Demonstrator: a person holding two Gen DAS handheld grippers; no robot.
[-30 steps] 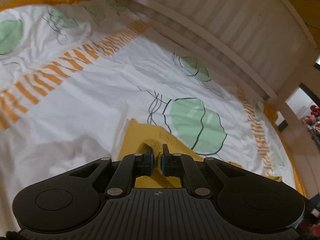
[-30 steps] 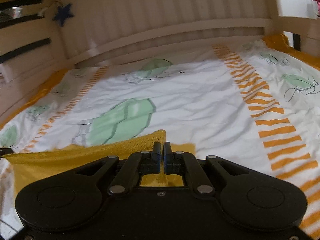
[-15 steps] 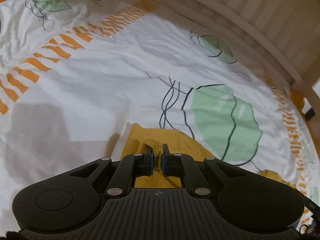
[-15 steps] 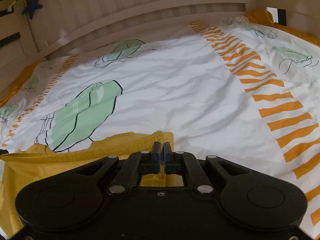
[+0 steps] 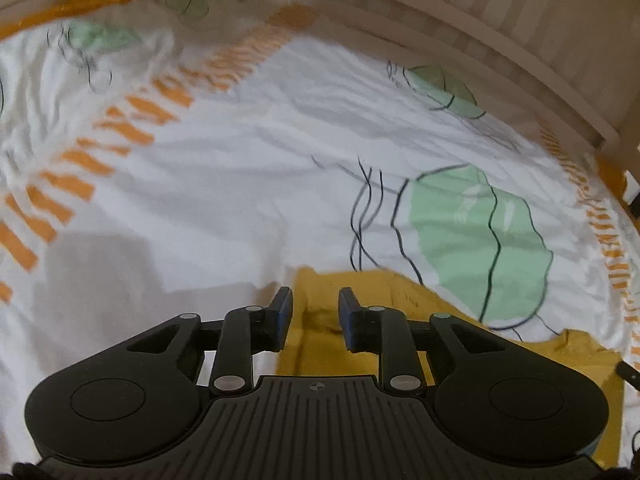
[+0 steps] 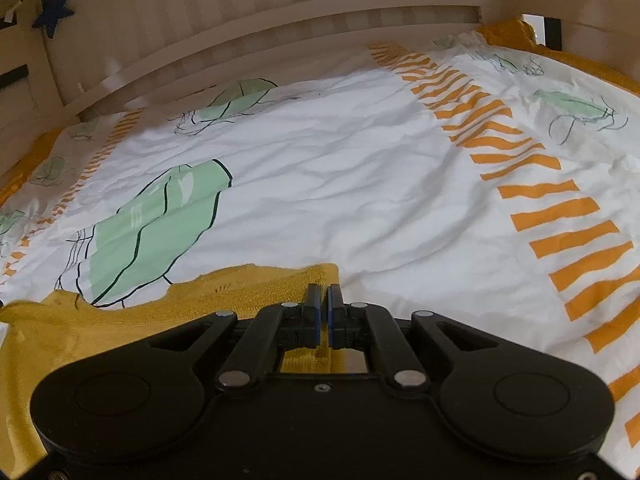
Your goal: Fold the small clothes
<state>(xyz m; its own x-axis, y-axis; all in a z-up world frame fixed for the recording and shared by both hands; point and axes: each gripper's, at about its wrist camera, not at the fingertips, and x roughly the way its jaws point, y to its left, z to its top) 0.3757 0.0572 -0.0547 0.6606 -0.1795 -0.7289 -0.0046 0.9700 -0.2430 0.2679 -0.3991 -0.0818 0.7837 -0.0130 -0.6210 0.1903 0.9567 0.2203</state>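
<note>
Bed sheet blurred at left; my left gripper fingers opening over the yellow garment; right gripper pinches its edge, contact hidden.

Mustard-yellow garment: knitted cloth, matt, nubbly. Bed sheet: thin woven cloth, matt, finely creased, printed with flat green and orange shapes. Bed rail: pale painted wood, smooth, faint sheen. Left gripper and right gripper: matt black plastic, ribbed on the left body, dull metal rivets, blue rubbery pads.
</note>
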